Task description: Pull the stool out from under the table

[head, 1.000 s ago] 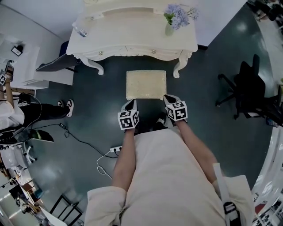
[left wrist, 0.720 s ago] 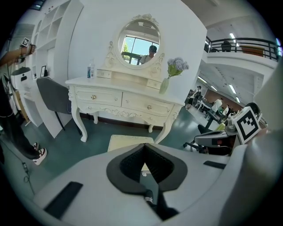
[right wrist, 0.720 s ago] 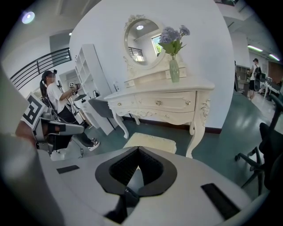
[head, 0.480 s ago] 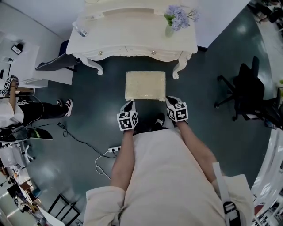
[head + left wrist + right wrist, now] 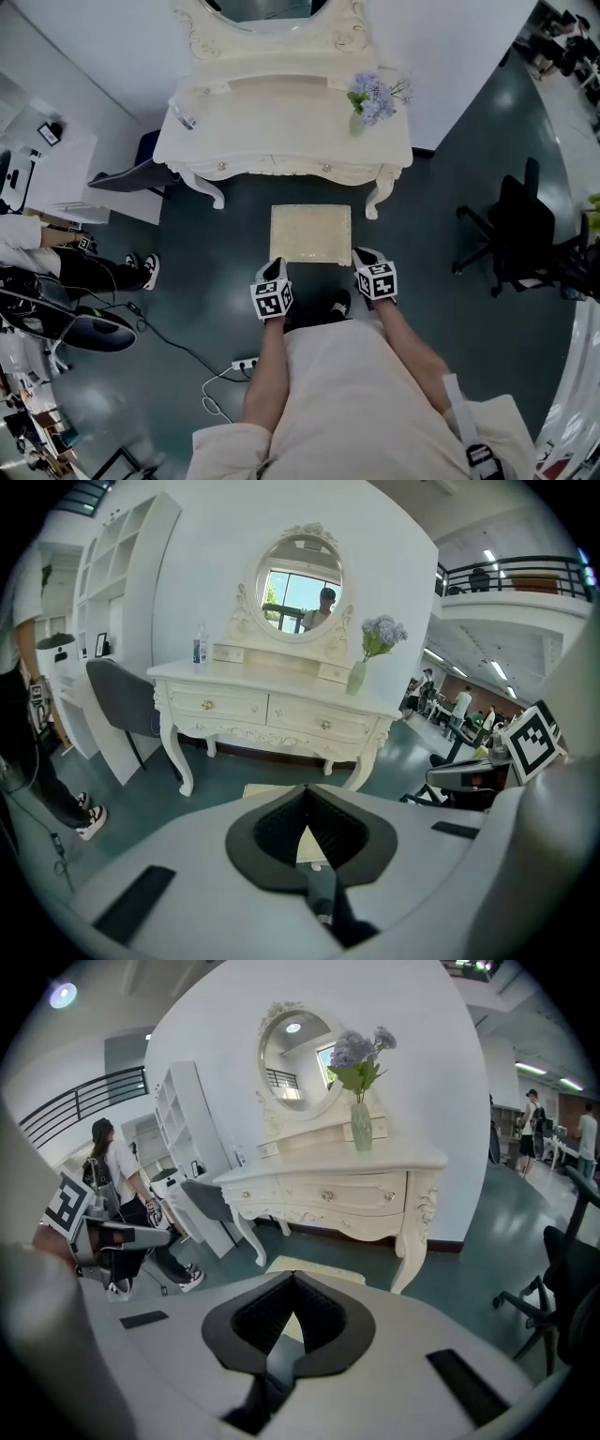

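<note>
1. The stool (image 5: 310,234), a low rectangular seat with a cream cushioned top, stands on the dark green floor (image 5: 441,187) just in front of the white dressing table (image 5: 281,150). In the head view it lies clear of the tabletop's front edge and is centred between the table's two front legs.
2. The left gripper (image 5: 276,265) is on the side of the stool away from the dressing table, with its tips just beside the stool's near left corner. Its jaws are closed together with nothing between them, and the stool's top shows only beyond them. Whether the tips touch the stool cannot be told.
3. The right gripper (image 5: 363,253) sits likewise in front of the dressing table, at the stool's near right corner. Its jaws are also pressed together and empty.
4. Both grippers point towards the dressing table and downwards, each held at the end of a bare forearm.
5. On the dressing table an oval mirror (image 5: 272,9) stands at the back. A vase of lilac flowers (image 5: 373,98) stands toward the table's right end and a small clear bottle (image 5: 185,119) near its left end.
6. A grey chair (image 5: 131,173) stands just left of the dressing table, beside a white shelf unit (image 5: 56,164).
7. A black office chair (image 5: 516,234) stands well to the right of the dressing table.
8. A person in dark trousers (image 5: 56,267) stands well to the left of the dressing table.
</note>
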`<state>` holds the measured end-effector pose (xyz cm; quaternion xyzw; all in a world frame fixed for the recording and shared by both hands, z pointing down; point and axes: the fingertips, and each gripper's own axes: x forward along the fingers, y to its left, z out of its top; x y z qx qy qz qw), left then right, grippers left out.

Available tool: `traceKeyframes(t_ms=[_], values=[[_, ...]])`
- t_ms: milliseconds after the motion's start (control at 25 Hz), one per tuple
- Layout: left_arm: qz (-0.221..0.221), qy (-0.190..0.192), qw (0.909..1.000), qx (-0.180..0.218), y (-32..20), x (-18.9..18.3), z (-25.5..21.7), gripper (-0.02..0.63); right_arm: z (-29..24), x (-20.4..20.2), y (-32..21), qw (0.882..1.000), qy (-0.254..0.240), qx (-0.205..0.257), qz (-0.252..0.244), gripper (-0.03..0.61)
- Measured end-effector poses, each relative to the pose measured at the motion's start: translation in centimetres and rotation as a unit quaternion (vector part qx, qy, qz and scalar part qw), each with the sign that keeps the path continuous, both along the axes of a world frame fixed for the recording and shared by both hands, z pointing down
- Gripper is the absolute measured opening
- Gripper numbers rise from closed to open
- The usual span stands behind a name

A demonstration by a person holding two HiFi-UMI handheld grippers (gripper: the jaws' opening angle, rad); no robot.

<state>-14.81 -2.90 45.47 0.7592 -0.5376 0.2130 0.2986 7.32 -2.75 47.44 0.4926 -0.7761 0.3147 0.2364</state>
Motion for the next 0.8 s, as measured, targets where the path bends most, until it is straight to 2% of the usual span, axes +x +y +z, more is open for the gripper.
traceKeyframes(t_ms=[280,560,800], values=[[-0.012,-0.012,0.9991,0.039,-2.1,-1.0,-2.5,0.015,-2.5,1.9,-2.3,0.999,0.023,0.027,0.017,0.043],[-0.014,-0.012,0.9991,0.037,-1.6,-1.0,-2.1,0.015,-2.6,1.2,-1.7,0.999,0.027,0.031,-0.001,0.043],[-0.017,-0.009,0.9989,0.041,-1.4,-1.2,-2.3,0.015,-2.5,1.3,-1.3,0.999,0.023,0.028,0.002,0.043]])
